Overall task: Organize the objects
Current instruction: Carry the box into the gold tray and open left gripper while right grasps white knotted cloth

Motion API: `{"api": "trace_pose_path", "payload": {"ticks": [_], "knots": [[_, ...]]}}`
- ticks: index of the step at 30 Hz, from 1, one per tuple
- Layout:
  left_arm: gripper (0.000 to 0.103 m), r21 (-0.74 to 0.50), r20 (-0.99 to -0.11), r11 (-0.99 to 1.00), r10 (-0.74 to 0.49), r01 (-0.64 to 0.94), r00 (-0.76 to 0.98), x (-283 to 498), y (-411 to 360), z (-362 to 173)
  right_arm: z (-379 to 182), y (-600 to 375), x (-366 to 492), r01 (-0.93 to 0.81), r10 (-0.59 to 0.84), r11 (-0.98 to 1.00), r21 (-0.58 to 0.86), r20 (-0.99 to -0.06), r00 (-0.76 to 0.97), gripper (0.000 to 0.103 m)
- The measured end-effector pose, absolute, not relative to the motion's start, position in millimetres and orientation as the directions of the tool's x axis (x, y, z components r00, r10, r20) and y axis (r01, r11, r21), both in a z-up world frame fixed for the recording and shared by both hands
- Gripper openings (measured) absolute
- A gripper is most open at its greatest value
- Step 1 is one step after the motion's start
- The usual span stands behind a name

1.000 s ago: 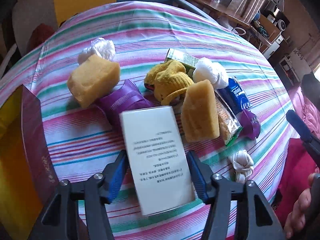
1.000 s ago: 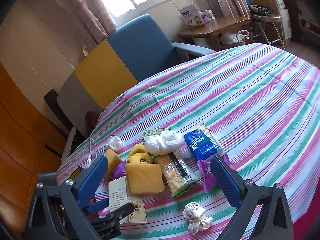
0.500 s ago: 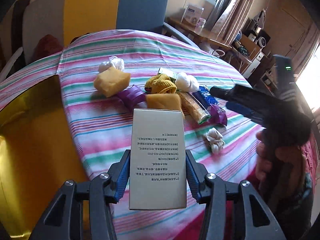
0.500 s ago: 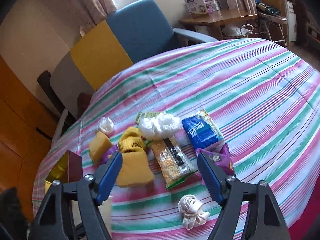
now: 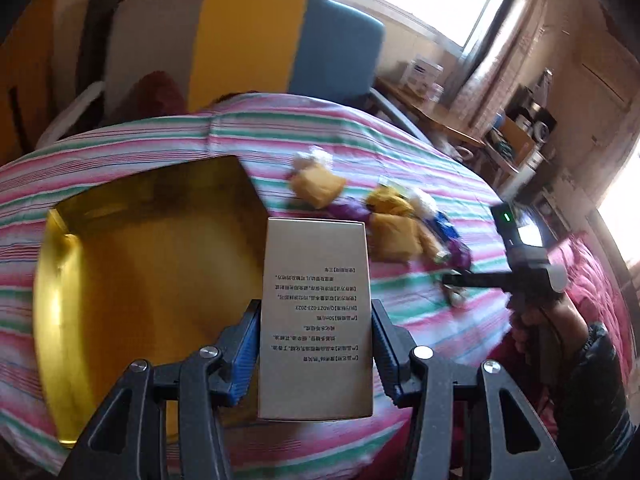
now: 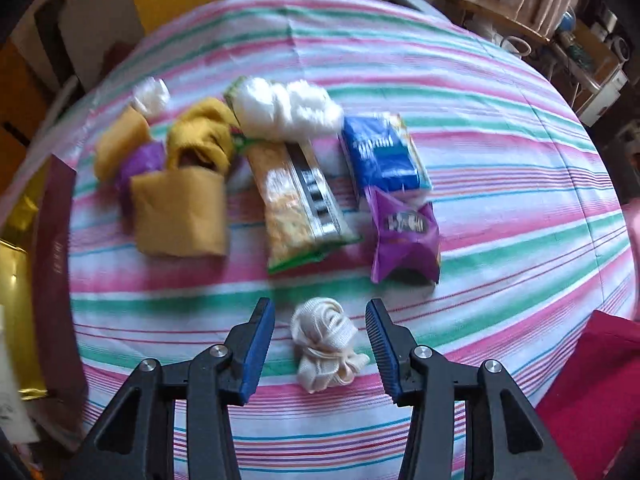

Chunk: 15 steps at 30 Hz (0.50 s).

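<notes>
Carton (image 5: 316,312) (printed text upside down) sits clamped in the left gripper (image 5: 316,346) above the gold-lined box (image 5: 132,264); the right gripper (image 6: 320,342) spreads wide around a cream cloth knot (image 6: 326,342) on the striped tablecloth (image 6: 500,208).

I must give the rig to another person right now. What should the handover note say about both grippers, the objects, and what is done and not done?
Left gripper: shut on the white carton, held above the gold-lined box, not yet released.
Right gripper: open, its fingers on either side of the cream cloth bundle, not closed on it.
On the striped tablecloth lie two yellow sponges, a yellow cloth, white plastic bags, a cracker pack, a blue tissue pack and a purple packet.
Done: carton picked up. No item visible inside the box.
Left: drop the carton in, then likely the bundle and the rest.
</notes>
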State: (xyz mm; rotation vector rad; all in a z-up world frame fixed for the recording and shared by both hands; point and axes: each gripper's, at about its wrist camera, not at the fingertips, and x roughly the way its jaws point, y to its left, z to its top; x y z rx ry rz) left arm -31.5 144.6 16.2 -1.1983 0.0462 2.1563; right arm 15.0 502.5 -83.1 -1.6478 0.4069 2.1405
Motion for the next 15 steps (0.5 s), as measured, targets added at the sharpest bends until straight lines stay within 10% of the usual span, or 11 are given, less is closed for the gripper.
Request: {"api": "trace_pose_path", "payload": {"ticks": [4, 15], "knots": [[0.051, -0.233, -0.785, -0.865, 0.438, -0.445, -0.439, -70.6, 94.9, 9.7, -99.8, 492.1, 8.8, -0.43, 0.191, -0.896, -0.115, -0.972, -0.138, 0.028], [0.051, -0.141, -0.853, -0.961, 0.24, -0.238, -0.464, -183.9, 29.0, -43.4, -102.8, 492.9, 9.4, -0.393, 0.203, -0.911, -0.125, -0.966, -0.163, 0.027]]}}
